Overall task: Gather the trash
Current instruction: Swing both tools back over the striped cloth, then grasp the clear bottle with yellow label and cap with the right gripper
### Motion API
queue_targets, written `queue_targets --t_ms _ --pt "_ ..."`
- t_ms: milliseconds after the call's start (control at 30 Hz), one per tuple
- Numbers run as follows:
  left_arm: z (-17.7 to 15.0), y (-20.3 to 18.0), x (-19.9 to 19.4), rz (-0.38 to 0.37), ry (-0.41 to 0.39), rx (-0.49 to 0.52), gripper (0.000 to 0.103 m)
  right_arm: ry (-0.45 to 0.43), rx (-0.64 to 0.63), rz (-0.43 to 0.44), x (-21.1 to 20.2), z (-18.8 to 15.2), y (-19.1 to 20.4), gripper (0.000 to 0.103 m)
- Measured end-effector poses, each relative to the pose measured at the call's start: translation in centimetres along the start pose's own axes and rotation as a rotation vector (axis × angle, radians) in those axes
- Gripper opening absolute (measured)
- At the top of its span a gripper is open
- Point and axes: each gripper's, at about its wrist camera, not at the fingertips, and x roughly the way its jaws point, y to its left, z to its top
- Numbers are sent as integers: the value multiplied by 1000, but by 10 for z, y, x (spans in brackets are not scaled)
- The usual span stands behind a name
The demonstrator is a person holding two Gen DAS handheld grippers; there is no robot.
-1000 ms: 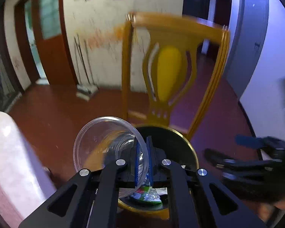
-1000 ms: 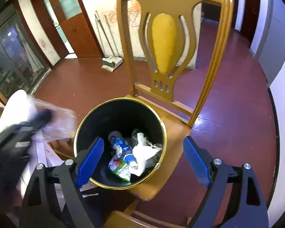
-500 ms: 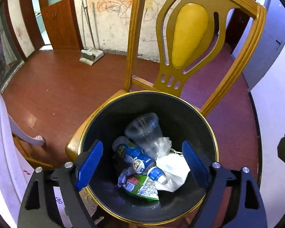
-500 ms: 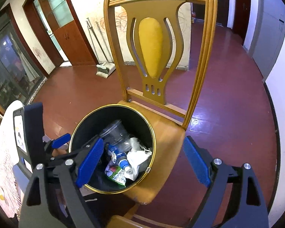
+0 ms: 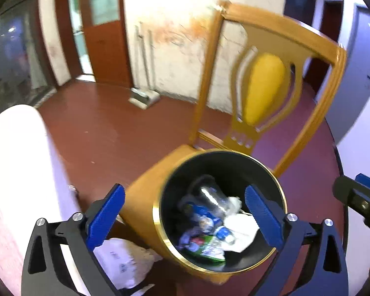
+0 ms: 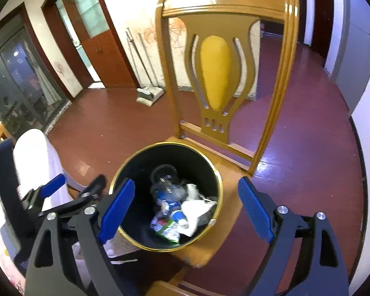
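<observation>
Since a second ago the clear plastic cup (image 5: 211, 194) has left the left tongs (image 5: 185, 218) and now lies inside the black bin (image 5: 230, 159), on top of the other rubbish. Those tongs have just been opening and now stand spread wide with nothing between their blue pads (image 5: 106, 215); they hover above the near left side of the bin, and the view from them is smeared by motion. The right tongs (image 6: 185, 208) are also wide apart and hold nothing, poised over the bin from the other side.

The bin, with its gold rim, stands on the seat of a yellow wooden chair (image 6: 215, 74). Inside it, under the cup (image 6: 164, 175), lie a small blue-labelled bottle (image 6: 171, 206), a green wrapper (image 6: 169, 233) and crumpled white paper (image 6: 194, 211). A white crumpled bag (image 5: 125, 259) sits just beside the bin, below the left tongs. A worktop (image 5: 14, 162) with a pale cloth runs along the left. A dustpan (image 6: 149, 95) rests on the red floor by the far wall.
</observation>
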Motion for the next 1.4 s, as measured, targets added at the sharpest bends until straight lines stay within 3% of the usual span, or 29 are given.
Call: queue_targets --t_ms 167,400,667,900,1067,1400 --pt "-5 45 -56 108 -87 -38 97 -7 -64 65 -12 0 41 86" --pt "-30 130 -160 297 -190 -213 97 -41 -229 237 -42 -10 136 86" --pt "-101 219 -284 623 -270 -414 97 -80 -486 506 -95 -48 271 86" --pt "-172 268 -373 834 -293 -607 97 -61 -641 672 -130 -82 359 86" --pt "-214 281 -408 916 -284 -696 97 -37 -736 749 -147 -109 405 86" --pt "-258 308 -422 907 -265 -813 97 -17 -851 786 -159 -135 451 86"
